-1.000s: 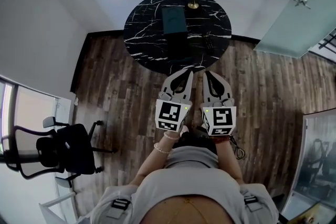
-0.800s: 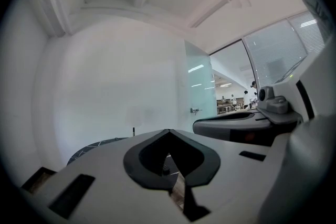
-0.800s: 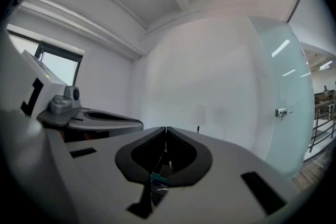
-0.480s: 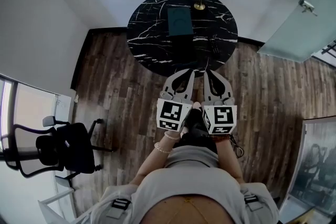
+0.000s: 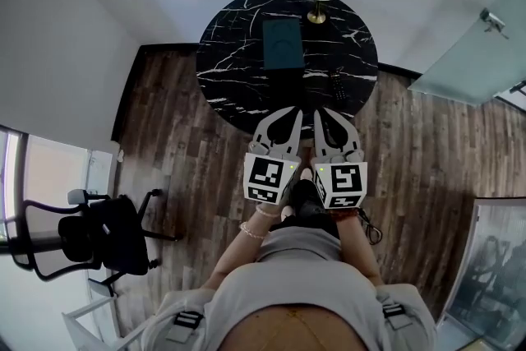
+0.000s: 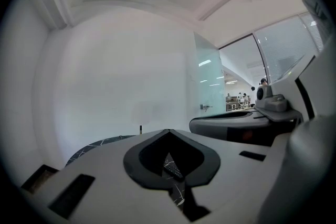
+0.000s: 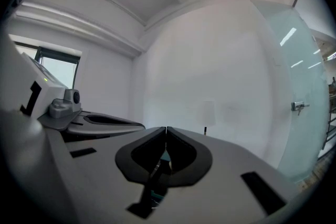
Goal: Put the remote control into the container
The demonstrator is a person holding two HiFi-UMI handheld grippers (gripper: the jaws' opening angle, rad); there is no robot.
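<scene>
White walls (image 5: 82,12), wood floor (image 5: 181,144), 1 round blk marble table (image 5: 238,53), office chair (image 5: 111,238) left.

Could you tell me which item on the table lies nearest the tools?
The black remote control, at the near right edge; the teal container and lamp base sit farther back.

table (image 5: 238,53) glossy black marble, white veins; floor (image 5: 181,160) dark wood planks; partition (image 5: 468,45) frosted glass.
</scene>
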